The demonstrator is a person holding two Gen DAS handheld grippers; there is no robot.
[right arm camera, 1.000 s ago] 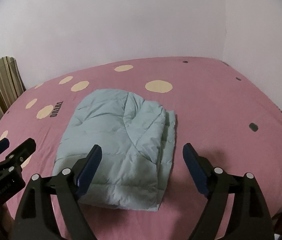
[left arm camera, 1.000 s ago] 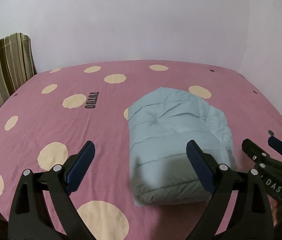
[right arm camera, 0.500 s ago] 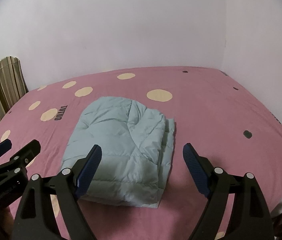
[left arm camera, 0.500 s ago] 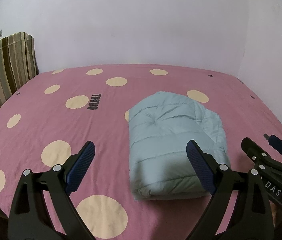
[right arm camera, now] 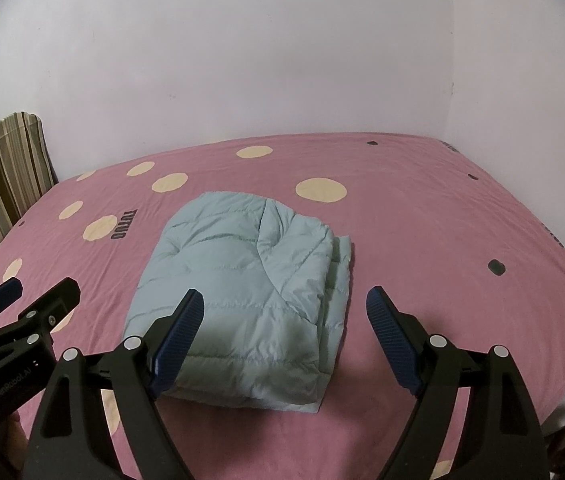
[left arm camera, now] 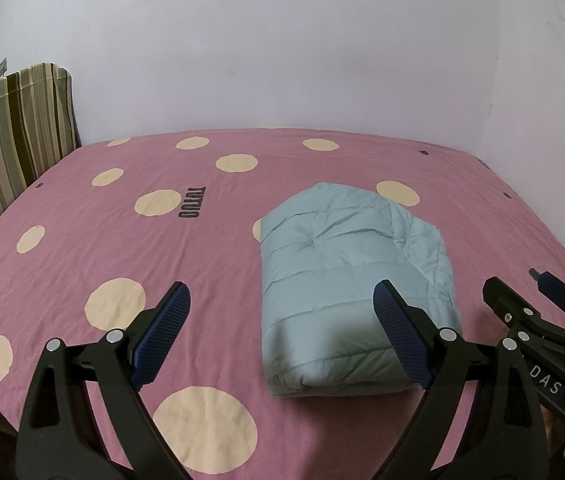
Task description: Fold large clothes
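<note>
A pale blue quilted jacket (left arm camera: 346, 280) lies folded into a thick rectangle on a pink spotted bedsheet (left arm camera: 82, 248), long axis running twelve to six. It looks light, soft, puffy, probably slippery; best gripped at the stacked edges, seemingly at three o'clock. Left gripper (left arm camera: 280, 332) and right gripper (right arm camera: 284, 332) hover spread wide, empty, above its near end.

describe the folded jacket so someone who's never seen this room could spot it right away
A pink bedsheet with cream dots fills the room's corner. Near its middle, beside the dark printed lettering, lies the folded jacket. It is the only pale blue, puffy quilted bundle there.
</note>
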